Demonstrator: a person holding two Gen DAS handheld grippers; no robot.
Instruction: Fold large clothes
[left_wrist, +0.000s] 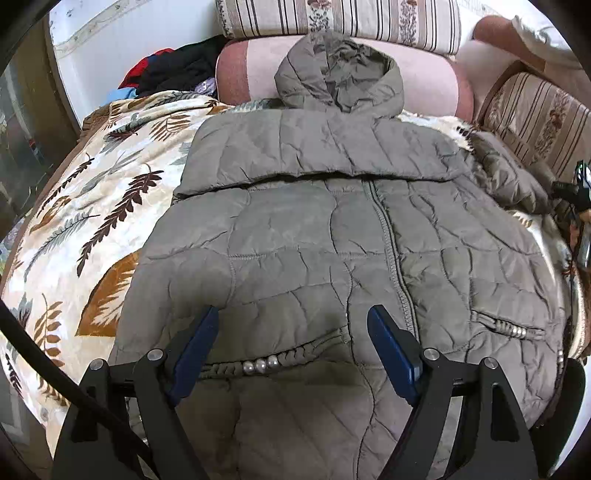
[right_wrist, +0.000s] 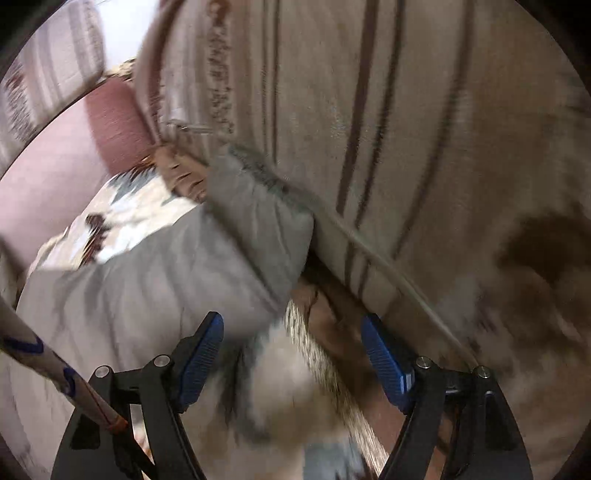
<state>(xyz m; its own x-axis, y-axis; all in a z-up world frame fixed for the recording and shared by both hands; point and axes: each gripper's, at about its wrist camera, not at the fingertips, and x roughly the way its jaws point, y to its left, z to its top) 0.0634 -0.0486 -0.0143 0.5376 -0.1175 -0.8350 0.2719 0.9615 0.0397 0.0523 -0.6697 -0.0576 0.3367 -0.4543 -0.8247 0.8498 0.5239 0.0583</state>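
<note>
The grey padded jacket (left_wrist: 332, 229) fills the centre of the left view, one sleeve (left_wrist: 317, 147) folded across; the left gripper (left_wrist: 291, 332) hovers spread, empty. The right gripper (right_wrist: 291, 350), jaws wide and empty, could close on the leaf-print blanket (right_wrist: 122, 221) instead of the other sleeve (right_wrist: 255, 221) (right view heavily blurred), dragging the spread.

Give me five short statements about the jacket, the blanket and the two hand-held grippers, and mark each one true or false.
1. The grey quilted hooded jacket lies front up, zip closed. True.
2. One sleeve is folded across the chest. True.
3. The leaf-print blanket lies on top of the jacket. False: the jacket lies on the blanket.
4. The left hand-held gripper is clamped on the hood. False: it is open above the lower front, with the hood at the far end.
5. The right hand-held gripper is open and holds nothing. True: the other sleeve's cuff lies beyond its fingertips.
</note>
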